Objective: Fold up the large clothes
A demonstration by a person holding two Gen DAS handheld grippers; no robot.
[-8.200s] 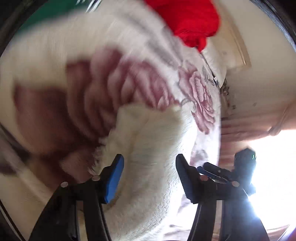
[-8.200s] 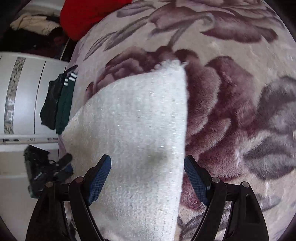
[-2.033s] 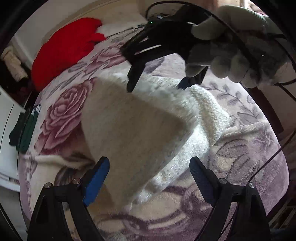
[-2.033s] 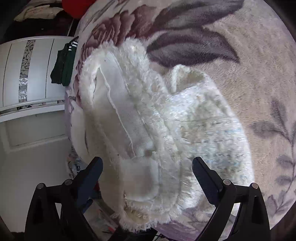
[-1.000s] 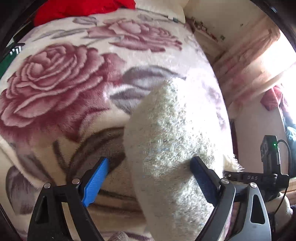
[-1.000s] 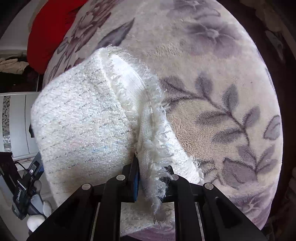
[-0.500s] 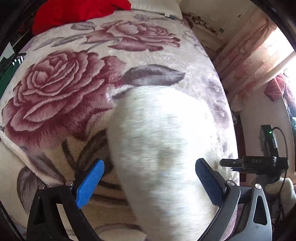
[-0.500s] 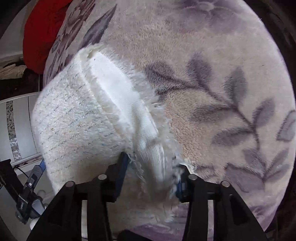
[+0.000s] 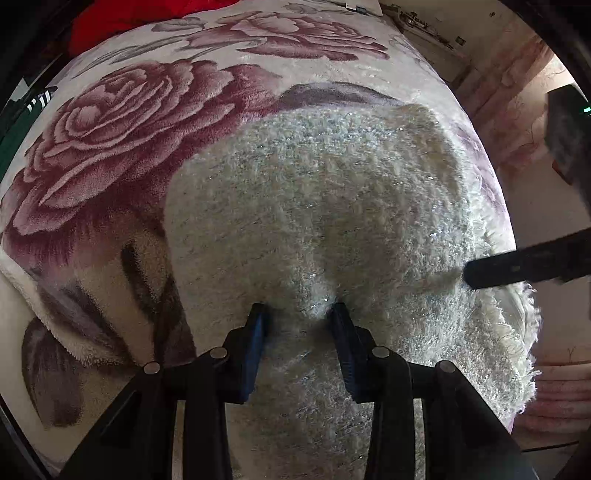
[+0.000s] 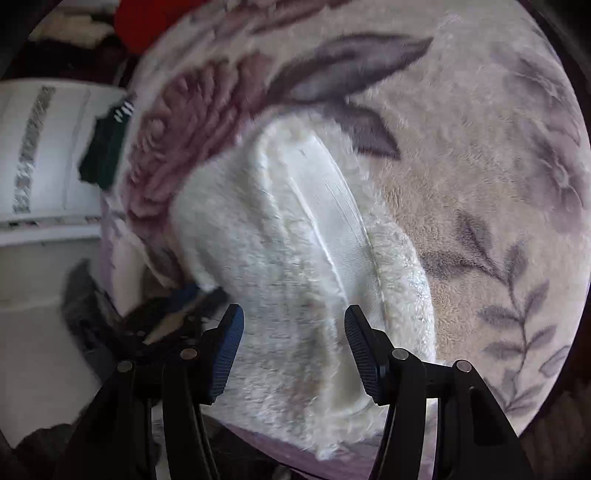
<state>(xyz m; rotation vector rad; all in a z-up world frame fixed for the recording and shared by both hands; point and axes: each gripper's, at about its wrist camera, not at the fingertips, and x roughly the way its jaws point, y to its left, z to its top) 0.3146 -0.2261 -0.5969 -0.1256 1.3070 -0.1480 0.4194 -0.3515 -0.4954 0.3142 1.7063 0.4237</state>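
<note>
A fluffy white garment lies folded on a bed blanket with rose print. My left gripper is shut on a pinch of the garment at its near edge. In the right wrist view the same garment shows its smooth white lining along a fold. My right gripper is open, its jaws on either side of the garment's near end, holding nothing. A finger of the right gripper reaches in from the right in the left wrist view.
A red cushion lies at the far end of the bed. A dark green garment with white stripes hangs at the bed's left edge beside a white cabinet. The bed edge drops off close to me.
My left gripper has closed on the garment's near edge; it was open half a second ago. My right gripper has let go of the fringed edge and opened wider.
</note>
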